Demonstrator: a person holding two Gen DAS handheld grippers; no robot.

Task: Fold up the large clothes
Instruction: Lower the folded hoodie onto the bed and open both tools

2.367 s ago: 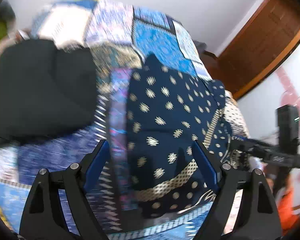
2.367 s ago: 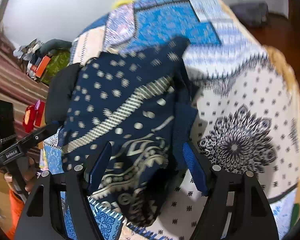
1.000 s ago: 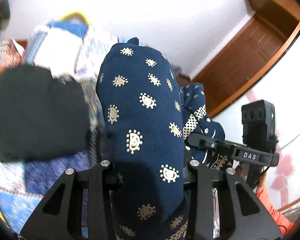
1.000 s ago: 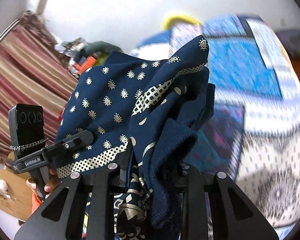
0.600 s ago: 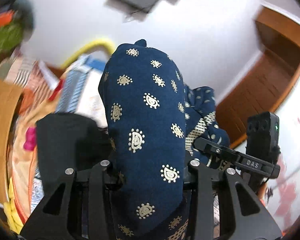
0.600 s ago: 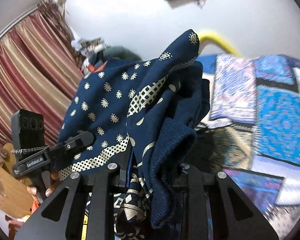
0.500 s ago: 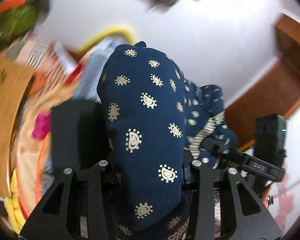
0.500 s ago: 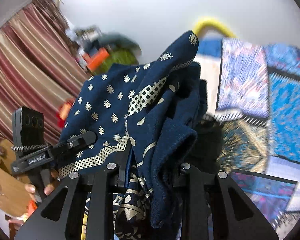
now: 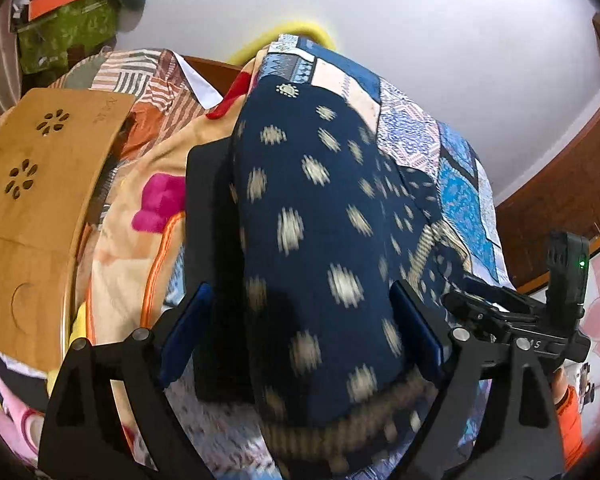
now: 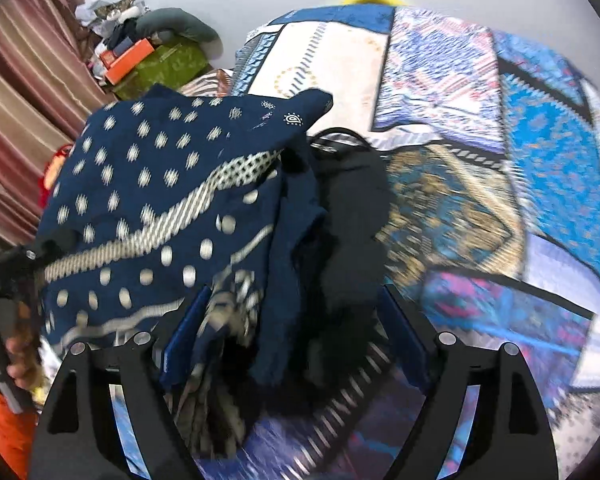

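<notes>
A folded navy garment with cream dots and a patterned border (image 9: 320, 248) lies on top of a black folded garment (image 9: 210, 216) on the patchwork bedspread (image 9: 452, 168). My left gripper (image 9: 300, 340) is open, its blue pads on either side of the navy bundle. In the right wrist view the same navy garment (image 10: 160, 208) sits bunched over the black garment (image 10: 352, 216). My right gripper (image 10: 292, 344) is open around the garment's near edge. The right gripper's body shows at the right of the left wrist view (image 9: 532, 320).
A wooden lap desk (image 9: 32, 208) lies left of the pile, on an orange and pink blanket (image 9: 140, 200). Boxes and clutter (image 10: 148, 60) stand against the white wall. Striped curtains (image 10: 16, 80) hang at the left. A wooden door (image 9: 572, 184) is at the right.
Both grippers were shut on the navy garment and held it up. Now both have opened, and the garment rests on the black garment on the bed.
</notes>
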